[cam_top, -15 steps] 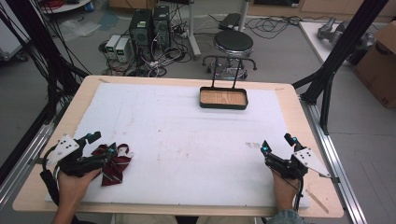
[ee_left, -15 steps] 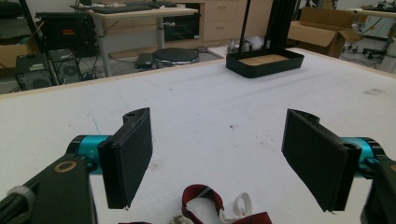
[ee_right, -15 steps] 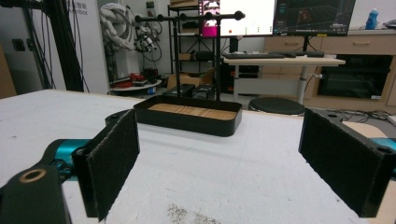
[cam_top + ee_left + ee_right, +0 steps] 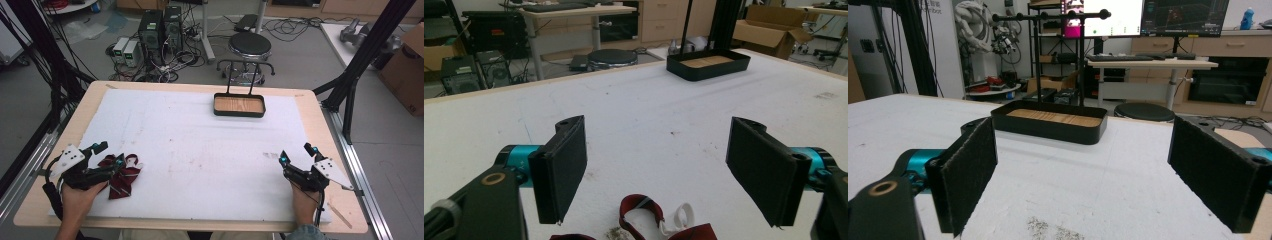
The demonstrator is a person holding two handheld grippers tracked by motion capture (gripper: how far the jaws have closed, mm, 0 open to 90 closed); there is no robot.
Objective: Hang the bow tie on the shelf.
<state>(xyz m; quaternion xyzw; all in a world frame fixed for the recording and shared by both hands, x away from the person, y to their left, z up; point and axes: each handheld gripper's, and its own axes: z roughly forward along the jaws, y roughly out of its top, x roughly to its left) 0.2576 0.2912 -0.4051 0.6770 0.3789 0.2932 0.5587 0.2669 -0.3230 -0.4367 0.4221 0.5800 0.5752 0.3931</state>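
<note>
A wooden desk (image 4: 310,107) covered by a white mat (image 4: 200,150) carries few things. Near the far edge, a little right of the middle, stands a black tray (image 4: 239,105) with a wooden floor; a black rack (image 4: 245,67) with a crossbar rises from behind it.

At the near left corner the left hand-held gripper (image 4: 111,155) rests on the mat in the person's left hand (image 4: 80,197). Its jaws are spread wide, with nothing between them. A crumpled dark red cloth (image 4: 122,175) with pale stripes and a white loop lies on the mat just under and beside its jaw tips; from above, one jaw seems to overlap the cloth, but contact cannot be judged. In the left gripper view the cloth (image 4: 644,220) shows at the bottom edge, below and between the two black padded jaws, with the tray (image 4: 708,64) far off towards the top right.

At the near right corner the right hand-held gripper (image 4: 295,154) rests in the person's right hand (image 4: 302,202), also with its jaws wide apart and gripping nothing. In the right gripper view the tray (image 4: 1050,120) sits straight ahead between the jaws, well apart from them, with the rack (image 4: 1058,50) rising above it. Bare mat lies between.

Beyond the far edge of the desk a round stool (image 4: 249,46) and computer cases (image 4: 160,30) stand on the floor.
</note>
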